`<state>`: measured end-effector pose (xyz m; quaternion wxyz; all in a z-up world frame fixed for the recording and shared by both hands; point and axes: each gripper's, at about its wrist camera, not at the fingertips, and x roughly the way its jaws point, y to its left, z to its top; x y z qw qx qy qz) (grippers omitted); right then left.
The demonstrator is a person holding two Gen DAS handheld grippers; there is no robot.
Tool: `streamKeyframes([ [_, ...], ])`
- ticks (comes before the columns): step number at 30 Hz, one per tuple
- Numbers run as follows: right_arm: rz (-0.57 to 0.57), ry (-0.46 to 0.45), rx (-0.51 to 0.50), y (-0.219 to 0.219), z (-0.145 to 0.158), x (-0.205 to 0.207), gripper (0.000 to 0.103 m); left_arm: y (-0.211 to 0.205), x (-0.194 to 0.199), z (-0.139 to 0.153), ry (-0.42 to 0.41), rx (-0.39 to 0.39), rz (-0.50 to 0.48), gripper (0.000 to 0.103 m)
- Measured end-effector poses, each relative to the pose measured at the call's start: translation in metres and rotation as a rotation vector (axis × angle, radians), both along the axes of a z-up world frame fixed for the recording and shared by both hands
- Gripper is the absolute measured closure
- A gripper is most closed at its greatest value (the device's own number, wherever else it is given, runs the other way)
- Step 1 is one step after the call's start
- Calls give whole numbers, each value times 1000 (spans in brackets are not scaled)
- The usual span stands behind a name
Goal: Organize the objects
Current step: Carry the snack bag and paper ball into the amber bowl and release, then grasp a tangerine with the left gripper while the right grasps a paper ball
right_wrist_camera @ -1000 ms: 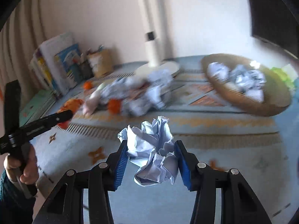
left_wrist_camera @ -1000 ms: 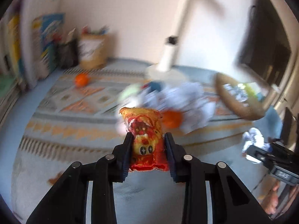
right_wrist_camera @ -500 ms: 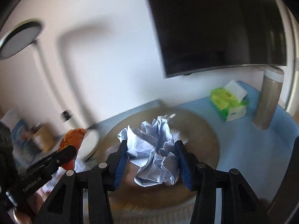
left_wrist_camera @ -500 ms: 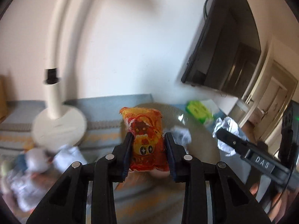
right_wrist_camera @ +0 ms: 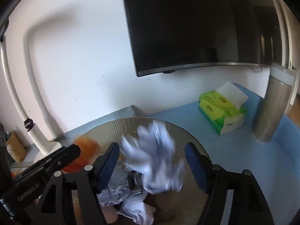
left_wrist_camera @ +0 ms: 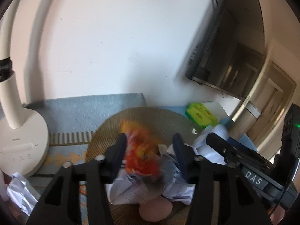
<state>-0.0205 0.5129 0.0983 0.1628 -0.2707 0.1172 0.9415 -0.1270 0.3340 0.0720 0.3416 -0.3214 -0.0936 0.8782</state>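
Over the woven basket (left_wrist_camera: 168, 116), lower centre of both wrist views, both grippers are letting go at once.

Left gripper (left_wrist_camera: 150, 150): jaws opening. Orange-red snack packet (left_wrist_camera: 140, 159) sits between them, smeared by motion, and a clear gap shows on its right side, so the pads no longer clamp it. It looks to be dropping toward the crumpled paper (left_wrist_camera: 131, 189) already lying in the basket.

Right gripper (right_wrist_camera: 151, 155): jaws opening, standing well apart. Crumpled paper ball (right_wrist_camera: 155, 155) is a blur between them, touching neither pad that I can see, above the basket's ribbed rim (right_wrist_camera: 187, 136) and the paper heap (right_wrist_camera: 131, 202) inside.

Reading: both loads are released over the collection point, so this delivery is as good as done. Judged from the basket's contents, several pieces are in; how much remains elsewhere cannot be told from these views.

Against the frames a second ago: each gripper then pinched its item tight and sharp over the patterned rug, with the loose pile of paper and orange things ahead. Half a second ago both were nearing the basket, grips unchanged. Now the rug pile is out of view apart from scraps of paper low at left, by the white lamp base (left_wrist_camera: 20, 142), and the green tissue pack (right_wrist_camera: 221, 110) sits right of the basket on the blue surface.
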Motion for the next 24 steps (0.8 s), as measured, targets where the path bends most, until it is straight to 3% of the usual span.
streamKeyframes([
  [1,-4,0,-3,2,1,0,30,0,-1,-1,-18,16,-13,33],
  [2,-3,5,-9,3,2,2,30,-3,-2,-2,-45,56,-28,28],
  [5,-15,22,-32,7,7,9,30,-14,-6,0,-91,124,-28,28],
  [9,-12,32,-56,1,18,26,30,-32,11,16,-88,172,-27,28],
  [13,41,56,-45,-27,41,52,30,-60,46,41,-52,245,-109,28],
  [15,93,72,-33,-49,53,69,29,-85,71,53,-8,240,-93,28],
  [19,223,82,-24,-105,56,100,9,-152,116,65,30,222,17,25],
  [21,297,64,-20,-136,44,110,9,-195,138,67,63,181,145,12],
  [22,319,48,-9,-152,37,113,9,-215,148,67,82,151,223,0],
  [24,351,-7,6,-182,18,115,9,-256,166,63,98,79,385,1],
])
